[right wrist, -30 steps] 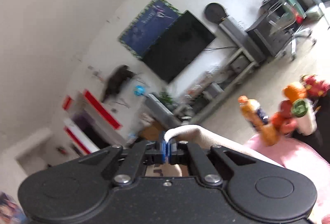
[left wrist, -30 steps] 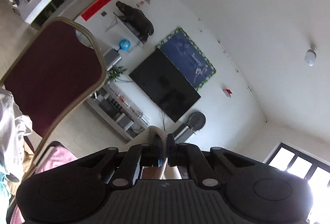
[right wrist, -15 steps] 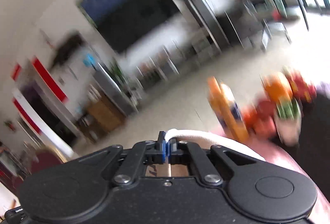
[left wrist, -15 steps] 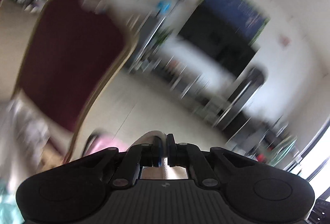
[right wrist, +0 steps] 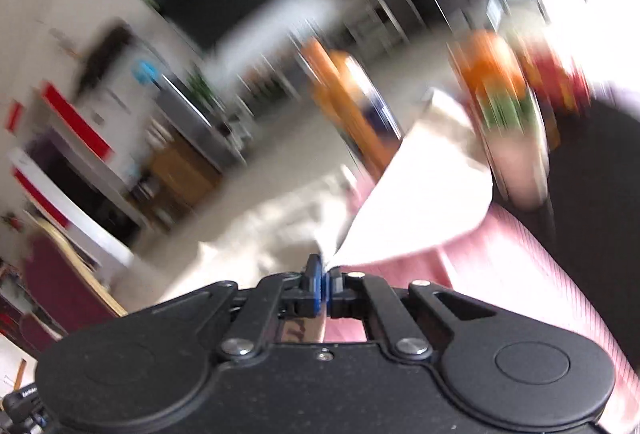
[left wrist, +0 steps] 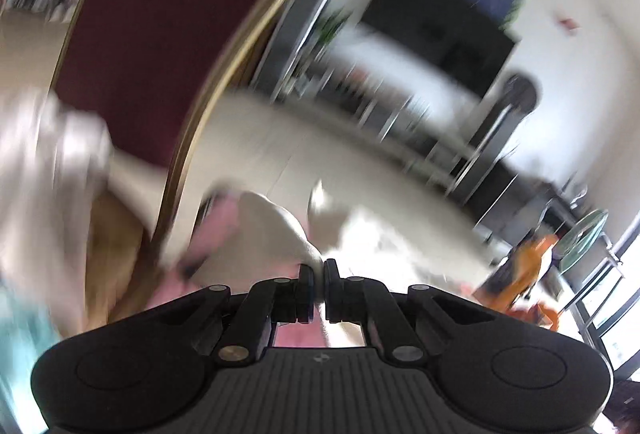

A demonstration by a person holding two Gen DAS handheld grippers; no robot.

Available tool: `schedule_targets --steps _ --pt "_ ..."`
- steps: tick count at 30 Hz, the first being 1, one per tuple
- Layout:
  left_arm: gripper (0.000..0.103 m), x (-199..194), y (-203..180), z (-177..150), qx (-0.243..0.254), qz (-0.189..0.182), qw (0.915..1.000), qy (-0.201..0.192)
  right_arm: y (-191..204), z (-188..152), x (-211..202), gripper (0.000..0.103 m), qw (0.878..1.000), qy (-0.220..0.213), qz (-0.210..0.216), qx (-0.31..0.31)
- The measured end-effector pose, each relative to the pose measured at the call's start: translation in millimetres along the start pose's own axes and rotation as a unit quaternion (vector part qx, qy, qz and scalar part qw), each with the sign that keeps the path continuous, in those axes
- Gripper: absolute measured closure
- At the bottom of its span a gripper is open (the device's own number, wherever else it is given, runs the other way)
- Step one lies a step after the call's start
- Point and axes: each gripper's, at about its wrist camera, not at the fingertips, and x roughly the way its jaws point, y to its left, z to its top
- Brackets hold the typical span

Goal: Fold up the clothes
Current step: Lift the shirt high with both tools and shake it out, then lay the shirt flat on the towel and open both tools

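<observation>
Both pairs of fingers are pinched tight on the same cream garment, each clamping a bit of its edge so that no gap shows between the pads. On the left gripper the cloth rises out of the closed tips and humps up and away to the left of them, a pale rounded fold, with more of it spilling off to the right in a bright blur. On the right gripper the fabric fans out from the blue-lined tips up and to the right as a broad, taut, roughly triangular sheet — its far corner reaches toward the orange bottle and the cluster of orange, red and green things beyond it. Beneath the garment and to the right of the right-hand fingers lies a pink ribbed cloth covering the surface; the same pink shows just below and to the left of the left-hand fingers. Ahead and to the left of the left gripper stands a dark red chair with a gold frame, and further left a heap of pale laundry. Well beyond both pairs of fingers a dark television hangs on the white wall. Everything past the grippers is badly smeared — finer detail cannot be made out.
</observation>
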Motion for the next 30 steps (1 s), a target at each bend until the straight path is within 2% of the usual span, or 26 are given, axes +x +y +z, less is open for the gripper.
schedule_targets --steps 3,4,7,9,11,19,23,24,26,28,30 --pt "0.101 43.1 35.5 -38.1 -0.016 0.04 0.9981 0.046 -33.1 -60.3 27.1 0.101 0.997 0.054 -0.043 0.026" --pt "0.101 57.1 46.8 -50.2 -0.021 0.053 0.9966 0.06 -41.2 -83.9 24.7 0.101 0.996 0.068 -0.05 0.036" --pt "0.101 91.6 75.2 -80.4 -0.03 0.092 0.9904 0.098 -61.7 -120.8 31.9 0.101 0.989 0.108 -0.083 0.062" --pt "0.101 94.0 77.6 -81.4 -0.028 0.095 0.9902 0.098 -52.8 -118.8 25.7 0.101 0.989 0.113 -0.081 0.043" --pt "0.101 91.4 79.6 -80.0 -0.025 0.087 0.9921 0.087 -45.0 -119.7 19.7 0.101 0.991 0.098 -0.085 0.015" --pt "0.101 58.0 80.0 -79.7 -0.047 0.037 0.9973 0.043 -42.1 -96.9 6.7 0.101 0.993 0.095 -0.05 0.042" --pt "0.101 49.6 78.5 -75.3 -0.037 0.035 0.9976 0.046 -45.7 -89.0 5.9 0.101 0.992 0.108 -0.05 0.04" --pt "0.101 52.7 77.5 -77.8 -0.026 0.044 0.9971 0.057 -45.7 -89.0 6.9 0.101 0.992 0.109 -0.055 0.032" --pt "0.099 68.3 72.3 -88.4 0.011 0.09 0.9917 0.091 -46.4 -89.9 11.0 0.101 0.992 0.107 -0.067 0.012" --pt "0.095 86.3 70.5 -105.9 0.053 0.148 0.9792 0.129 -50.1 -93.2 20.3 0.098 0.99 0.115 -0.079 -0.008" --pt "0.092 96.5 68.7 -121.3 0.091 0.2 0.9628 0.157 -55.1 -99.5 25.8 0.091 0.987 0.131 -0.094 -0.018"
